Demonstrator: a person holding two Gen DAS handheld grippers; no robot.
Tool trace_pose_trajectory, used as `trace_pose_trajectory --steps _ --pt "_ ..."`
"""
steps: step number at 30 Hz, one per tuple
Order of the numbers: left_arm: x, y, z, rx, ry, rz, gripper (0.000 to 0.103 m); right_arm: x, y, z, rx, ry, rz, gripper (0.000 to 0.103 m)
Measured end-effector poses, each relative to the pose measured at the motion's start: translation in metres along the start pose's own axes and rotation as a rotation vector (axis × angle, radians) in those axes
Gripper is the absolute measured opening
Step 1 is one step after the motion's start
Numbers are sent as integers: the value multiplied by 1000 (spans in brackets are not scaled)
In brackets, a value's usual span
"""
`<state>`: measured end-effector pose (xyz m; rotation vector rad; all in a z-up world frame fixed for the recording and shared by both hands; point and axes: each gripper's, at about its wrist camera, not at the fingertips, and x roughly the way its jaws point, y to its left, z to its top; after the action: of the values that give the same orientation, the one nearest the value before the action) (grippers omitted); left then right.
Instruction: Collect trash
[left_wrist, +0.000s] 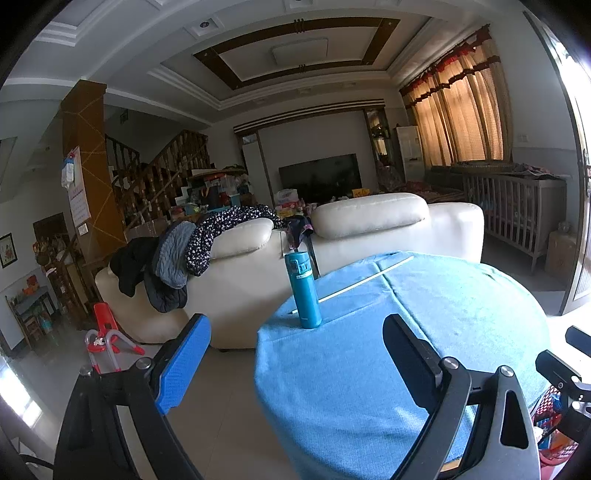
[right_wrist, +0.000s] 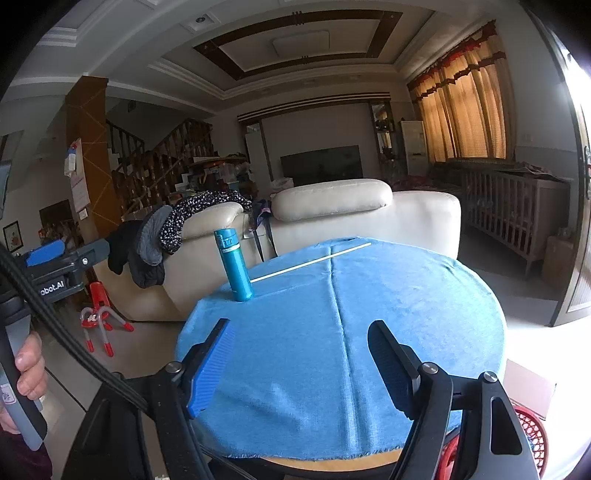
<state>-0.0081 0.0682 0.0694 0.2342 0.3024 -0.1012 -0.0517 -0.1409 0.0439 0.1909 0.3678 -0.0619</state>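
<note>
1. The left gripper (left_wrist: 295, 354) hung above the near left edge of the worktop (left_wrist: 461, 332), its jaws spread wide with nothing between them.
2. The right gripper (right_wrist: 301, 360) hovered over the near part of the same round worktop (right_wrist: 424, 314), jaws likewise wide apart and holding nothing.
3. A blue cloth (right_wrist: 295, 387) covered the worktop, with a seam running from the far edge toward the near edge.
4. A teal bottle (left_wrist: 303, 290) stood upright on the cloth near the far left edge (its lid was closed); the right wrist view showed the same bottle (right_wrist: 234, 264) left of the seam.
5. A thin white stick (right_wrist: 310, 262) lay flat on the cloth along the far side, its left end just beside the bottle; in the left wrist view the stick (left_wrist: 354, 286) ran from beside the bottle toward the far edge.
6. A red mesh basket (right_wrist: 532, 435) sat low beside the near right edge of the worktop, partly hidden by the right gripper; its contents could not be made out there.
7. In the left wrist view, the basket (left_wrist: 554, 406) showed some colourful items inside, too blurred to name.
8. A white sofa (right_wrist: 369, 218) stood behind the worktop, with dark clothes (right_wrist: 159, 240) draped over its left end.
9. A red child's chair (left_wrist: 105, 317) stood on the floor to the left of the sofa.
</note>
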Motion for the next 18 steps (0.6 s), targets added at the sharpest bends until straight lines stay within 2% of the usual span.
trace_pose_trajectory --steps 18 --pt "2 -3 -2 10 6 -10 94 -1 -4 2 9 -5 -10 78"
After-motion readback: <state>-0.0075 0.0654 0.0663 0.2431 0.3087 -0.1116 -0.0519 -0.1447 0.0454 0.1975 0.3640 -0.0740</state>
